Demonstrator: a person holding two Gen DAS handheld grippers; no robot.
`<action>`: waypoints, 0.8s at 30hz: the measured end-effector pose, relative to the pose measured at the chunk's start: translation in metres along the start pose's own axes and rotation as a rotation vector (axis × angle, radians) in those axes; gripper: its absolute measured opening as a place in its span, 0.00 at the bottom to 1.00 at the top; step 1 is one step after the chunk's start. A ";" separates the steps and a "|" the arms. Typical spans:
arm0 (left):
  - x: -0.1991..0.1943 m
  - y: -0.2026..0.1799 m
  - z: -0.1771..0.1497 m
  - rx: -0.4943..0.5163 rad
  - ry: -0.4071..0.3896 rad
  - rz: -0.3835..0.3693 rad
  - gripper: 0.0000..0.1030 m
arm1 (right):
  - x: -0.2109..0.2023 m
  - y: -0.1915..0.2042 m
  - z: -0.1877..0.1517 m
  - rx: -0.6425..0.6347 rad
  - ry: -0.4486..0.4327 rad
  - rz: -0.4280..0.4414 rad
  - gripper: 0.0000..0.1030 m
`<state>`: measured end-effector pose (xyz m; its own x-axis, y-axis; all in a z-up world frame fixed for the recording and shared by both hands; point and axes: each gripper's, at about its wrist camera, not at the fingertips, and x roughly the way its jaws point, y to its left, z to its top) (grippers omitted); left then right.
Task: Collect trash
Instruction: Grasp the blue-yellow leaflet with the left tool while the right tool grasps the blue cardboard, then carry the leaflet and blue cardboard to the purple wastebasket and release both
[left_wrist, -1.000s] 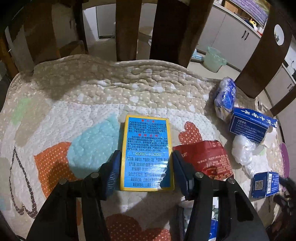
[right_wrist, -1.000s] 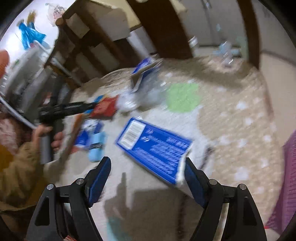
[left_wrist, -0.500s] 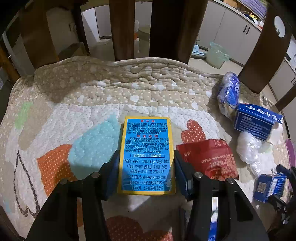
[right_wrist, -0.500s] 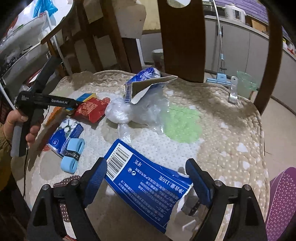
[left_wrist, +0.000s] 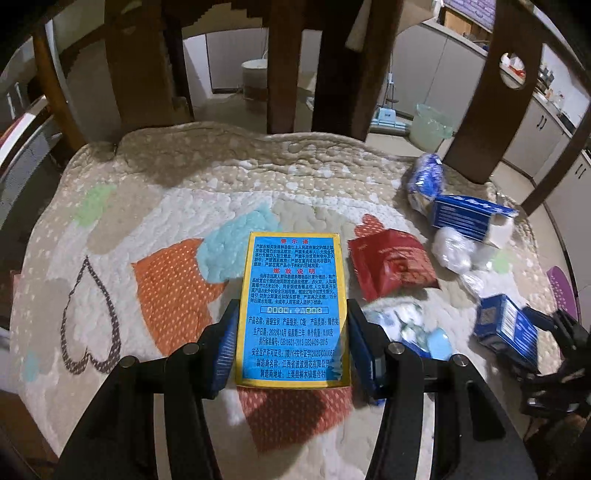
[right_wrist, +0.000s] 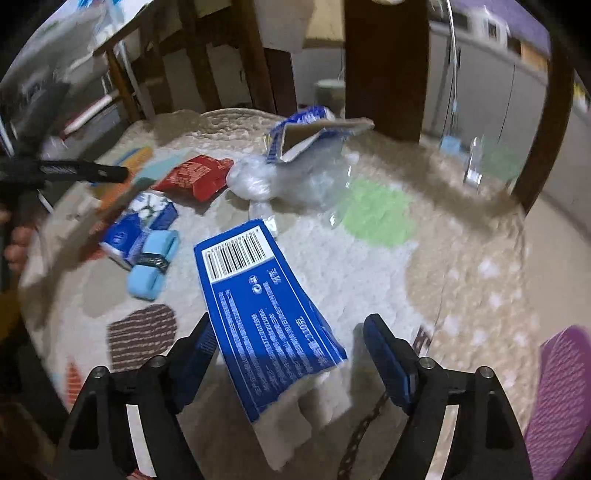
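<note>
Nearest, the left gripper (left_wrist: 291, 345) has its jaws pinching the yellow-edged blue box (left_wrist: 293, 308) by its long sides, lifted off the quilted surface (left_wrist: 147, 206). The hold sits at the box's near end only, so the far end could droop or the box could slide out on a quick swing.

The right gripper (right_wrist: 290, 350) has just been closing its jaws, yet they stand spread around the blue carton (right_wrist: 264, 295), which lies skewed between them with its torn end near. Closing on that slant risks catching a corner and pushing it away.

Farther off, the red packet (left_wrist: 391, 266), clear plastic wrap (right_wrist: 291, 177) and another torn blue box (left_wrist: 469, 218) wait on the right; a hurried sweep could knock them off.
</note>
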<state>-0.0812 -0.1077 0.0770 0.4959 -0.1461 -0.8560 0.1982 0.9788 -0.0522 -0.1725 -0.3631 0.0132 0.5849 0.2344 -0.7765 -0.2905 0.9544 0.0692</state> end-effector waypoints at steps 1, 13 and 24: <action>-0.006 0.000 -0.002 0.005 -0.005 -0.002 0.52 | 0.002 0.006 0.001 -0.025 -0.006 -0.010 0.81; -0.040 -0.068 -0.011 0.189 -0.101 0.005 0.52 | -0.024 -0.019 0.002 0.142 -0.072 0.073 0.51; -0.045 -0.160 -0.025 0.398 -0.147 -0.008 0.52 | -0.077 -0.088 -0.026 0.398 -0.190 0.002 0.51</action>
<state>-0.1566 -0.2544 0.1108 0.6028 -0.2002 -0.7724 0.4987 0.8502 0.1688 -0.2122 -0.4700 0.0507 0.7243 0.2310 -0.6497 0.0007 0.9420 0.3357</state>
